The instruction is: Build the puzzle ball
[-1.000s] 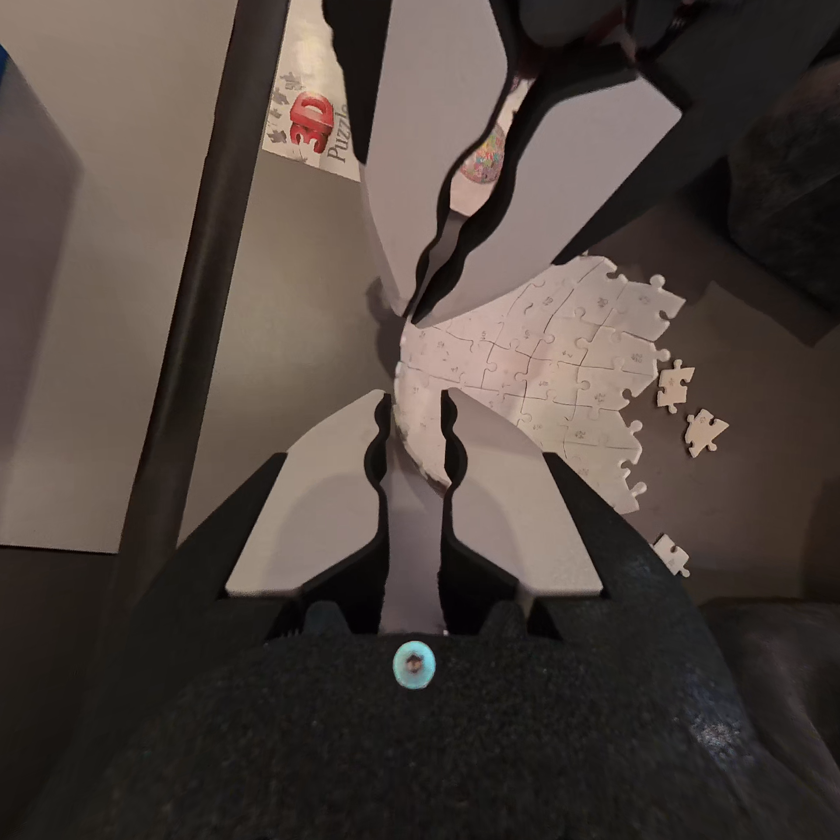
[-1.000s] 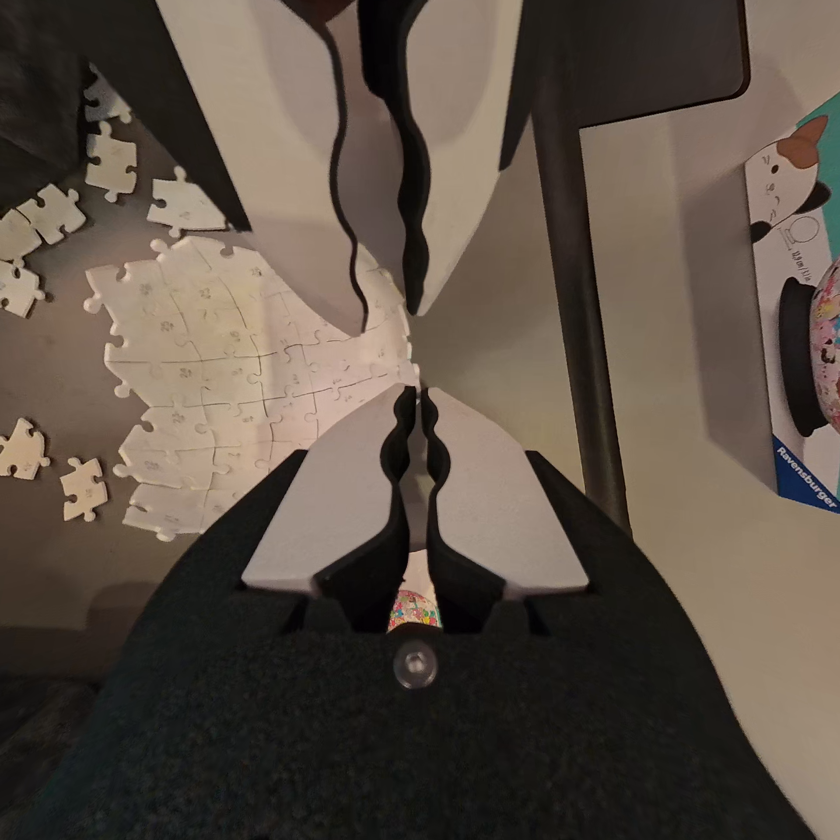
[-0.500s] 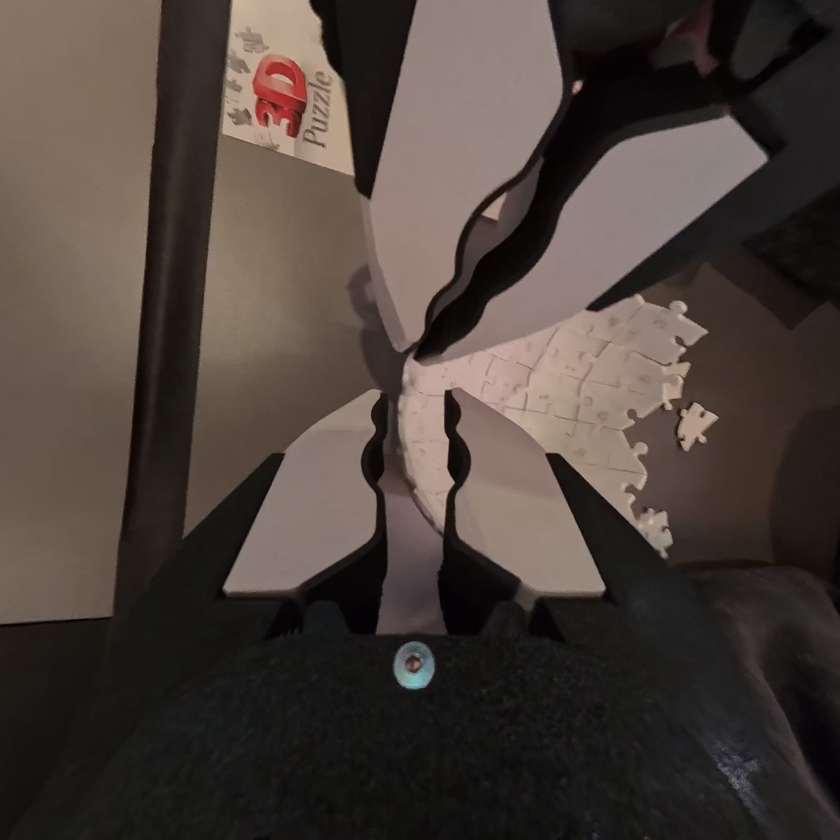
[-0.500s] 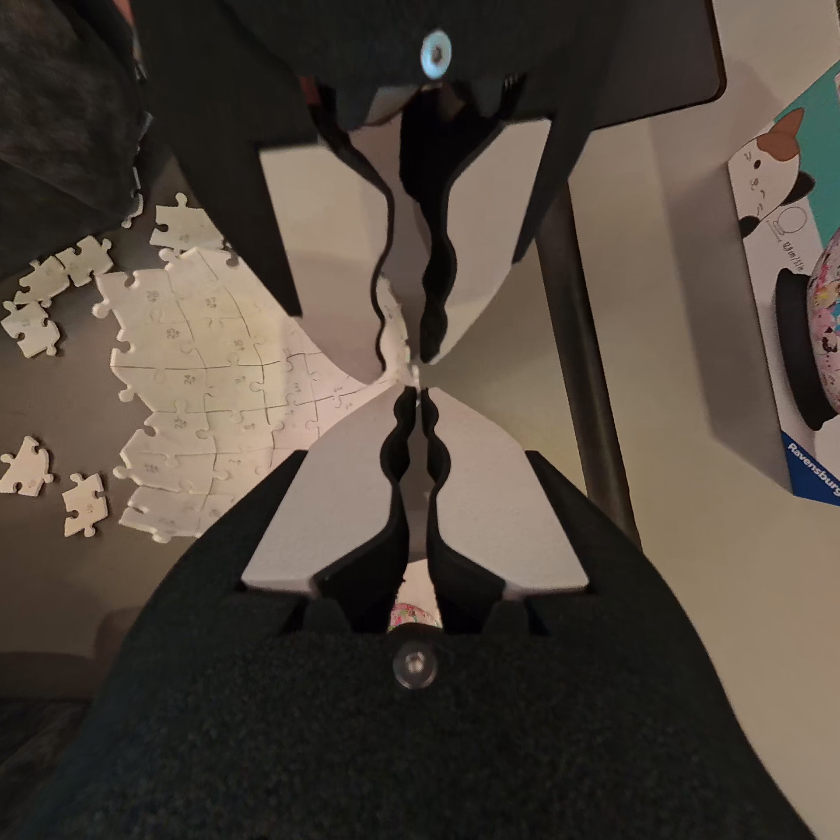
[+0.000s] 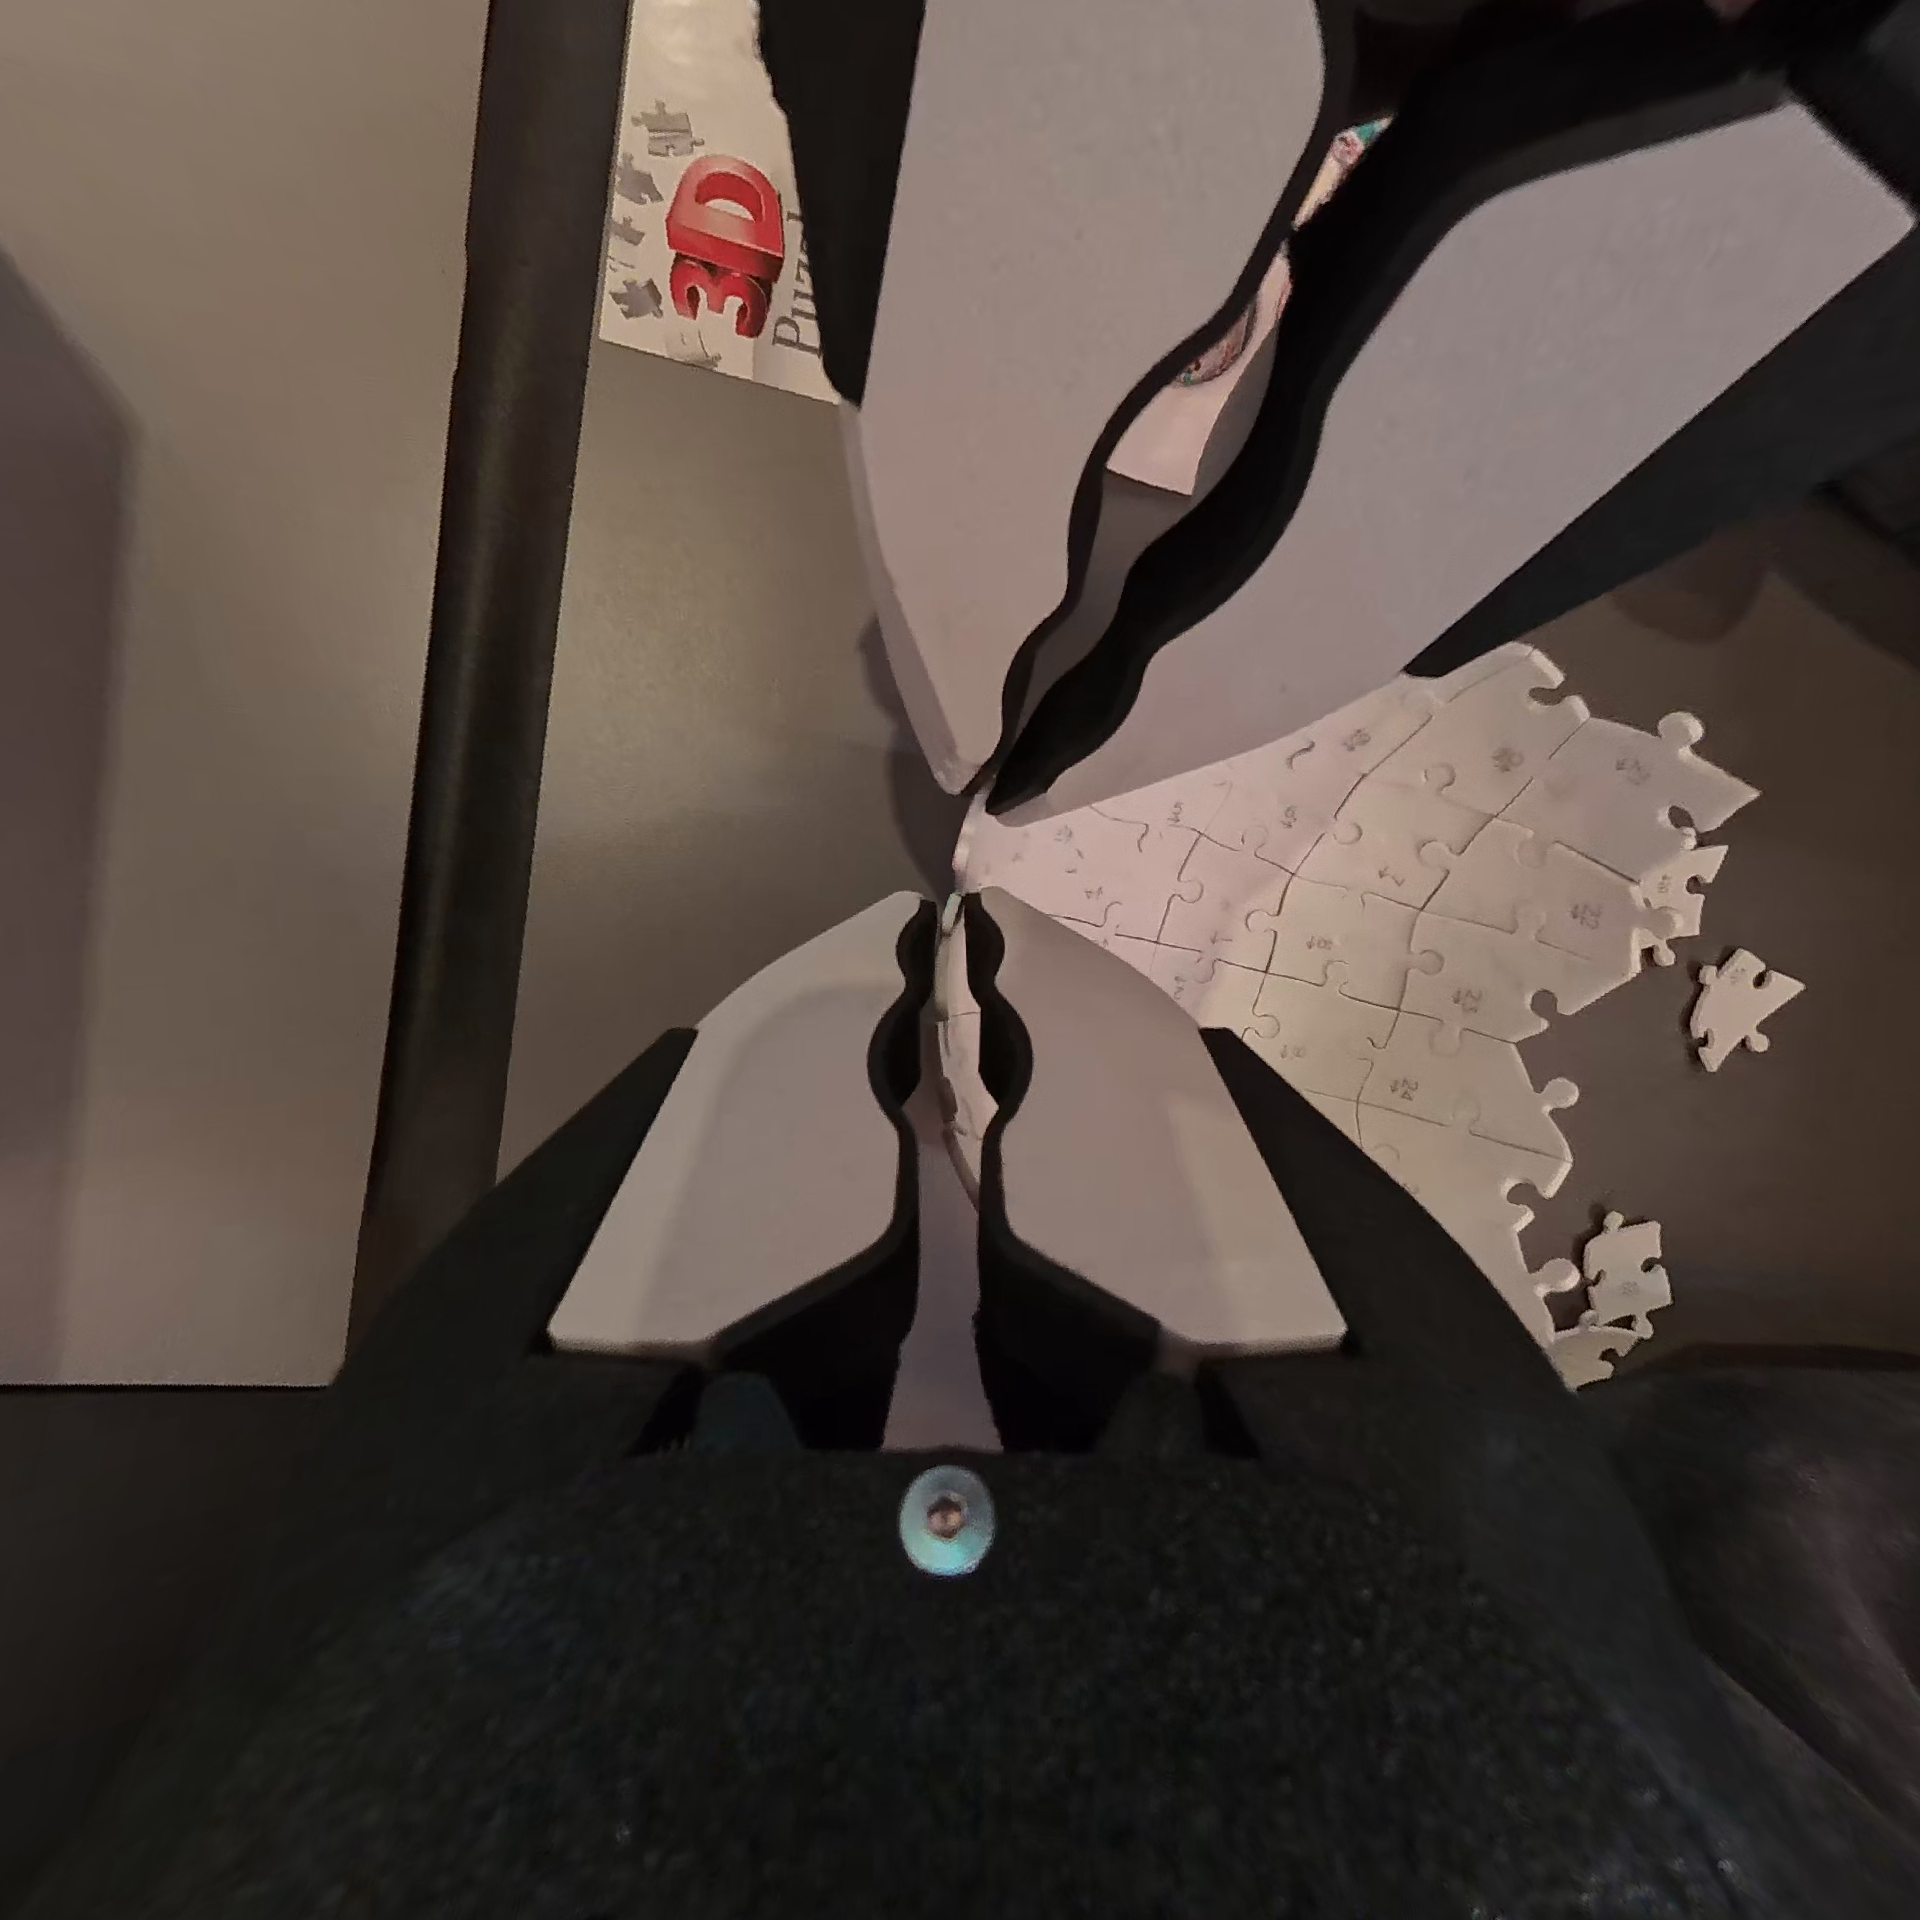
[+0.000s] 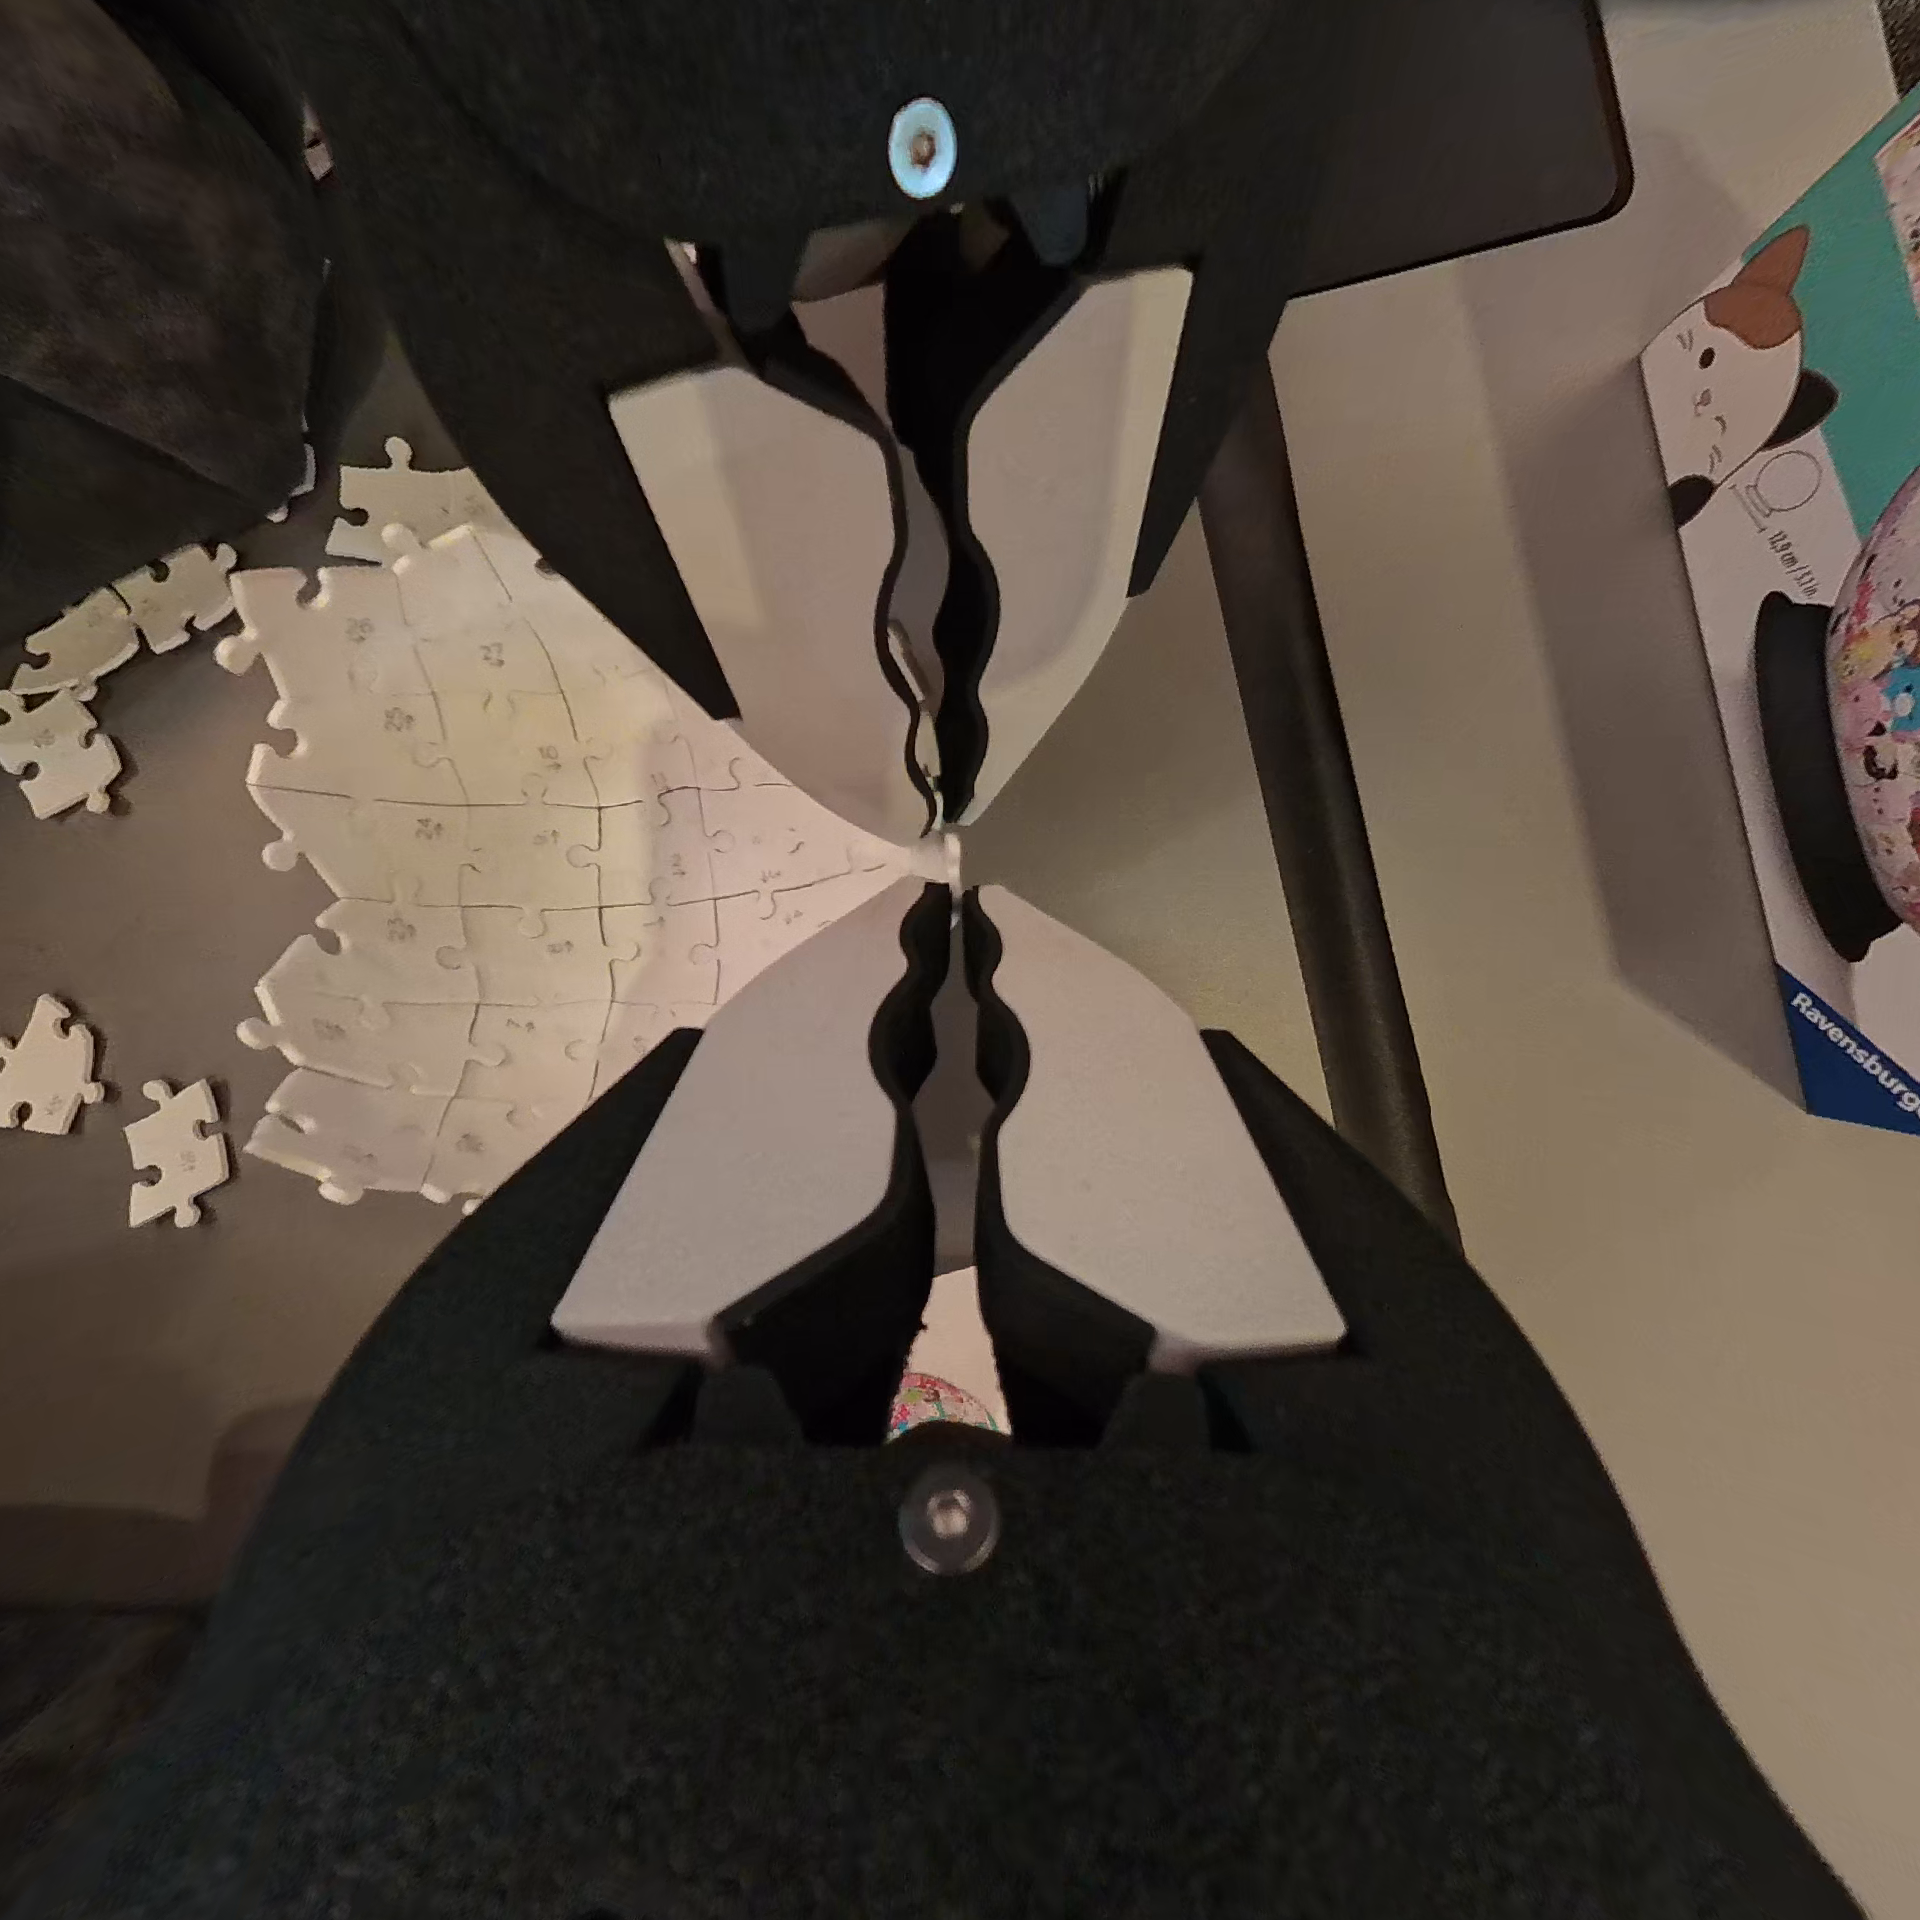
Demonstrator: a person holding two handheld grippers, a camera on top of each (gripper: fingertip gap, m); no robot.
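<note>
Two grippers meet tip to tip at the near edge of a half-built puzzle ball. The left gripper (image 5: 951,914) is closed to a narrow slit, pinching the rim of the shell (image 5: 1403,914), a curved white sheet of joined pieces lying inner face up on the dark bench (image 5: 727,644). The right gripper (image 6: 951,904) is closed just as narrowly on the same rim from the opposite side, its tips almost touching the left's; whether it also holds a separate piece there cannot be told, as the spot is small and crowded.

The step in hand appears to be seating or pressing a joint at the shell's edge, both grippers bracing the sheet at one point. The ball looks well short of done: the shell covers only part of a sphere, and loose pieces (image 6: 177,1153) lie scattered on the bench just beyond its jagged far edge. The puzzle box (image 6: 1797,665) stands to the right, well apart.

The next move likely calls for one gripper to let go and fetch a loose piece while the other keeps the shell steady, without flexing the sheet hard enough to pop its seams.
</note>
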